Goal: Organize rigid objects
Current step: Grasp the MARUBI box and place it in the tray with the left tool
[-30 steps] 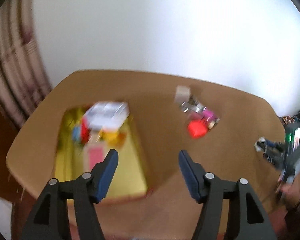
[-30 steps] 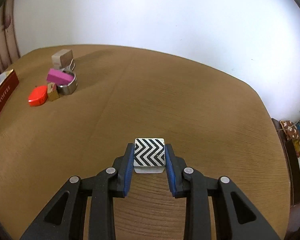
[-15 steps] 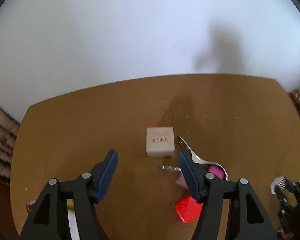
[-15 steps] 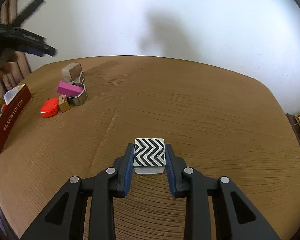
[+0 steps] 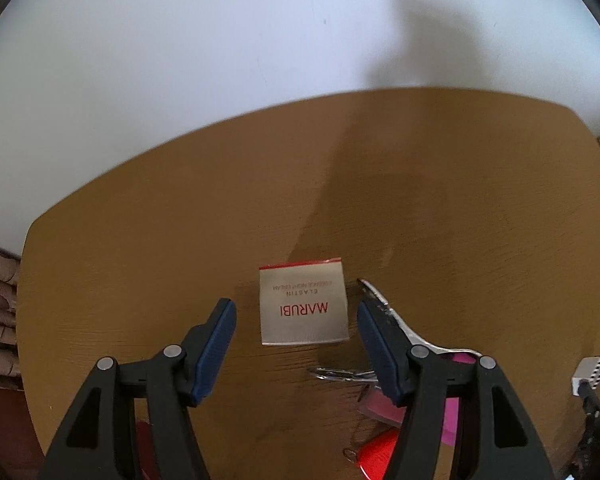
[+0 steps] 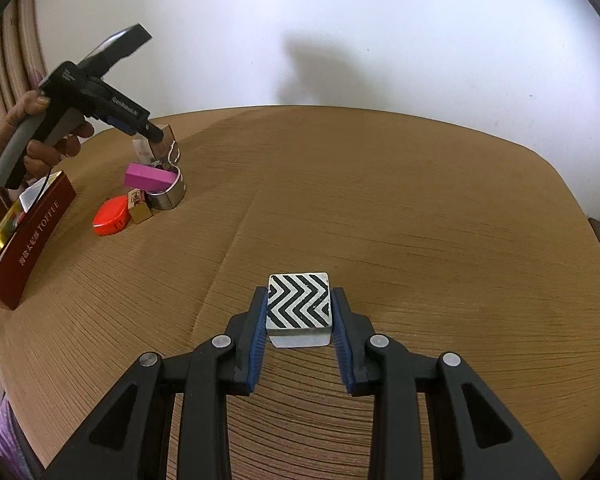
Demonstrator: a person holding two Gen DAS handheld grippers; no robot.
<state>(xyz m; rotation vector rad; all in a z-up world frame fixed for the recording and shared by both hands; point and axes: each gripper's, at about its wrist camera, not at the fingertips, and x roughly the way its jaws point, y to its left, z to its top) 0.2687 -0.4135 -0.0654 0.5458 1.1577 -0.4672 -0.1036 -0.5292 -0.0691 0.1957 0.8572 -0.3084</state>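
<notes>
Where a second ago the left tongs (image 5: 296, 328) hung over the red toffee box (image 6: 32, 236) and its jumble of packets, they now point down at the counter (image 5: 460, 208) with a small silver-white box (image 5: 303, 305) between their blue pads (image 5: 216, 344); the pads stand wide apart and touch nothing. The box, once a blurred speck at 1 o'clock, fills the middle of the left wrist view: square, with a red strip along its far edge and red lettering reading MARUBI upside down. At 4 o'clock from it lie a metal clip (image 5: 388, 312), a pink block (image 5: 452, 412) and a red tape measure (image 5: 376, 456), partly hidden behind the right-hand finger.

In the right wrist view, the person's hand (image 6: 28, 136) and the left tongs appear at 10 o'clock above the cluster, where the earlier frame showed only counter. The pink block lies across a metal ring (image 6: 170, 196), with the tape measure and a small gold box (image 6: 140, 208) beside them.

The right tongs (image 6: 300, 316) have hardly moved. They are closed on a cube (image 6: 299, 305) with a black-and-white chevron top and pale grey sides, both pads against its flanks, held at 6 o'clock, near the counter's front edge.
</notes>
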